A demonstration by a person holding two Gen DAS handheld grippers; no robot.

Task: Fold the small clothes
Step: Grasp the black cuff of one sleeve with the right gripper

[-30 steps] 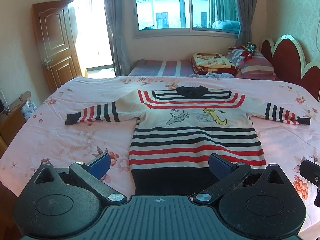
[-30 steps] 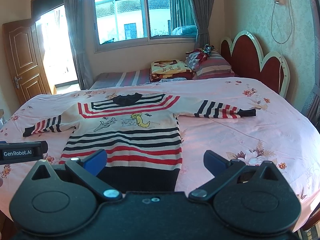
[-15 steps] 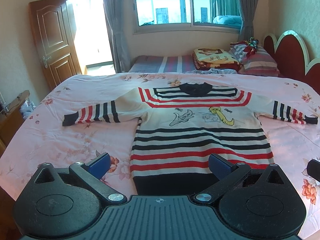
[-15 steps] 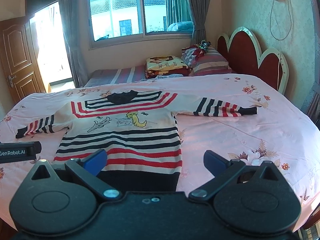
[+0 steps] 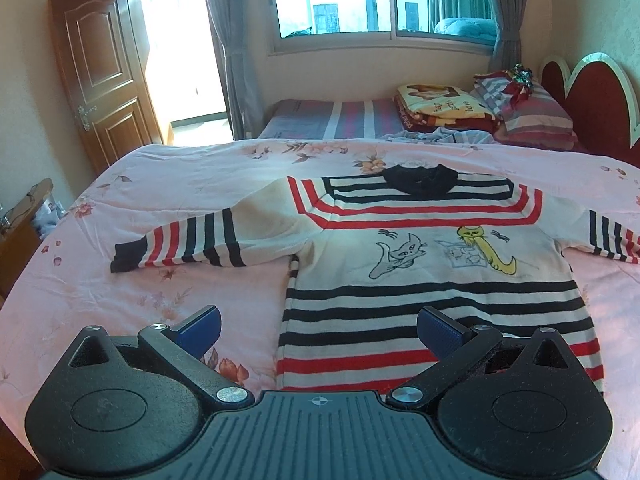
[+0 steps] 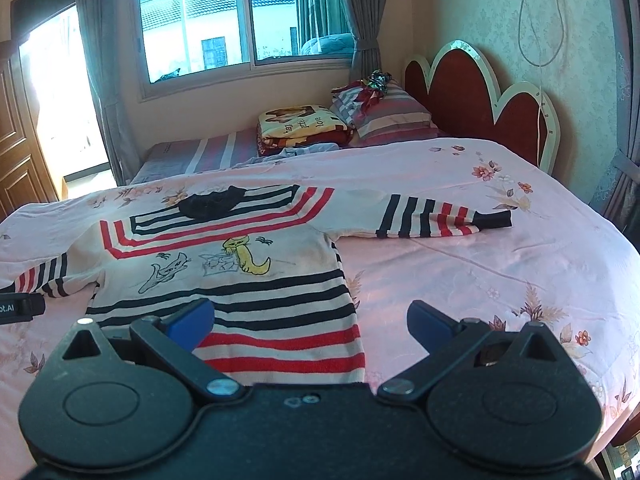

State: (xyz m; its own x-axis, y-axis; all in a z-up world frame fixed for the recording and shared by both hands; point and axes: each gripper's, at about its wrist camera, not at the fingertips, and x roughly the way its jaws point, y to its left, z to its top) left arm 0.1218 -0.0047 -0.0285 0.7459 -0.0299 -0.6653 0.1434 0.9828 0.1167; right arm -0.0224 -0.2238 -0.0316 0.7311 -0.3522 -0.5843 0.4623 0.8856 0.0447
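Blue pads tip the fingers of both my grippers, and each pair stands wide apart, clamped on nothing. My left gripper [image 5: 318, 324] hovers over the near edge of the bed, its left finger above bare sheet at 8 o'clock and its right finger above the sweater's lower stripes. My right gripper [image 6: 310, 318] hangs the same way over the garment's other side.

Just beyond them, a small knit sweater [image 5: 432, 264] lies flat and face up on the pink floral bedsheet [image 5: 120, 300], hem toward me, black collar at 12 o'clock. Its sleeves spread out: the left sleeve [image 5: 188, 240] reaches toward 10 o'clock, the right sleeve [image 6: 436, 216] toward 2 o'clock. Two cartoon cats are drawn on the chest.

I judge the knit to be soft, light and limp; it should drape and bunch rather than hold shape, and it will not break. Sensible holds would be a dark cuff, or a shoulder seam together with the hem corner below it.

Farther off, a folded blanket [image 6: 300, 124] at 12 o'clock shows the word "love"; its other lettering is too small to read. A black tag [image 6: 16, 306] at 9 o'clock in my right view reads "ot.AI", cut off by the edge.
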